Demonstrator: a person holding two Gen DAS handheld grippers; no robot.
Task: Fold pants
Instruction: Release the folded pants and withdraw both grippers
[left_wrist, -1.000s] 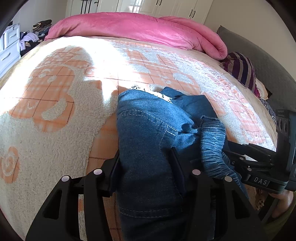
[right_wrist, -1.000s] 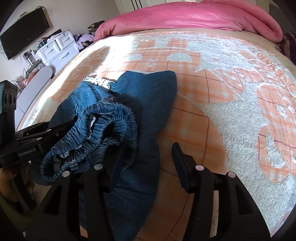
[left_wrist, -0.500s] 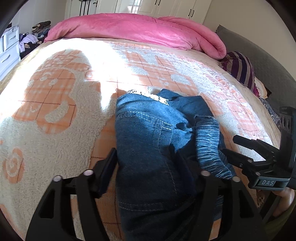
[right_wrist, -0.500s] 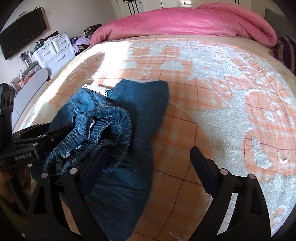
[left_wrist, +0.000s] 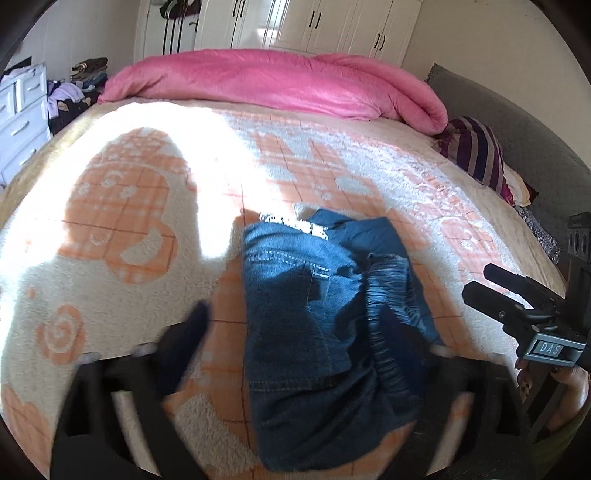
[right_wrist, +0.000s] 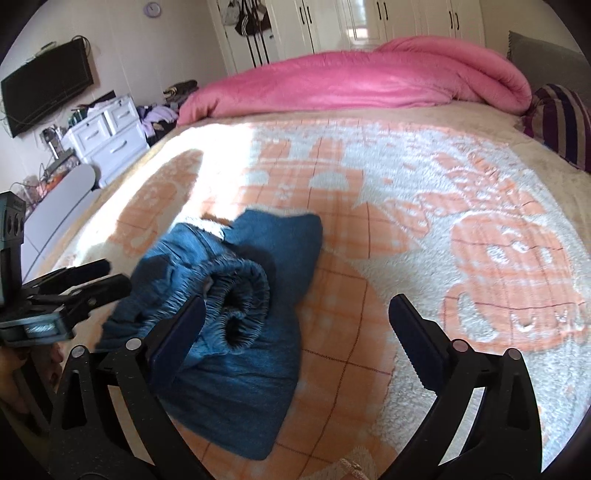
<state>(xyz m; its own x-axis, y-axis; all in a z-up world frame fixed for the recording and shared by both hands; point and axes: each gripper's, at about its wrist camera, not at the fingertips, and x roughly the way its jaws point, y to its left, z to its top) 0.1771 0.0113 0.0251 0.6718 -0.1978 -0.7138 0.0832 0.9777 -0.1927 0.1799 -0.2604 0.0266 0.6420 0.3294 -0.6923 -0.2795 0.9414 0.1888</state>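
Both tongs, left tongs (left_wrist: 295, 332) and right tongs (right_wrist: 295, 325), hang released above the bundled pants (left_wrist: 325, 332) near the bed's (right_wrist: 461, 192) front edge, seemingly finished.

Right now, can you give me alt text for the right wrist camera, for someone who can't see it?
A folded bundle of blue jeans lies on an orange and white blanket, with the open right claw just in front of it, holding nothing. The left claw reaches in from the left edge, and a pink duvet is piled at the far side.
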